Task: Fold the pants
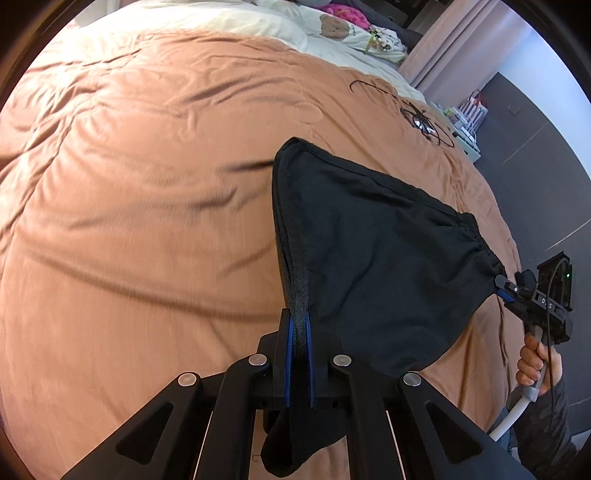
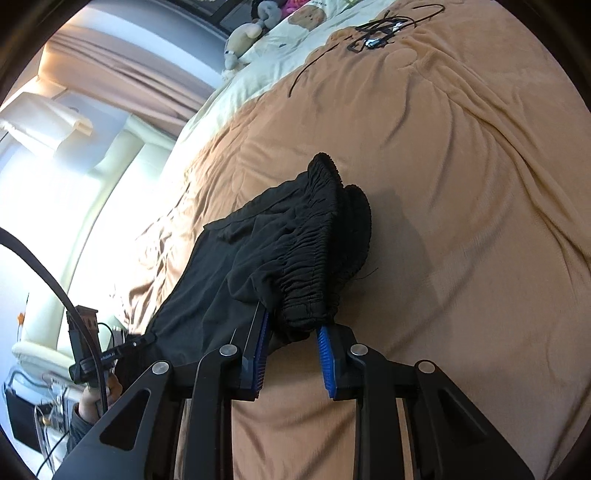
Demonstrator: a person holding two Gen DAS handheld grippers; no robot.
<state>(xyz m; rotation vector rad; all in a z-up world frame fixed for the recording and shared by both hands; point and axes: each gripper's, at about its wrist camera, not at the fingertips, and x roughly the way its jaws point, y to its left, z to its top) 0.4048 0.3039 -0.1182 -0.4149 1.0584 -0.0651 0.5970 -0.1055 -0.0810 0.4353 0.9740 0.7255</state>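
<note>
The black pants (image 1: 373,258) hang stretched between my two grippers above the orange-brown bed cover (image 1: 147,221). My left gripper (image 1: 300,321) is shut on a folded edge of the fabric, with a loose end hanging below the jaws. In the left wrist view my right gripper (image 1: 504,286) grips the gathered elastic waistband at the far right. In the right wrist view the waistband (image 2: 317,258) bunches between the blue pads (image 2: 258,350) of my right gripper (image 2: 291,332), which pinch it at their tips. The left gripper (image 2: 144,341) shows at lower left holding the other end.
A tangle of black cable with glasses (image 1: 421,118) lies on the cover (image 2: 461,184) toward the pillows. Cream pillows and soft toys (image 1: 332,26) sit at the head of the bed. The bed edge, a curtain (image 1: 454,40) and a dark wall lie to the right.
</note>
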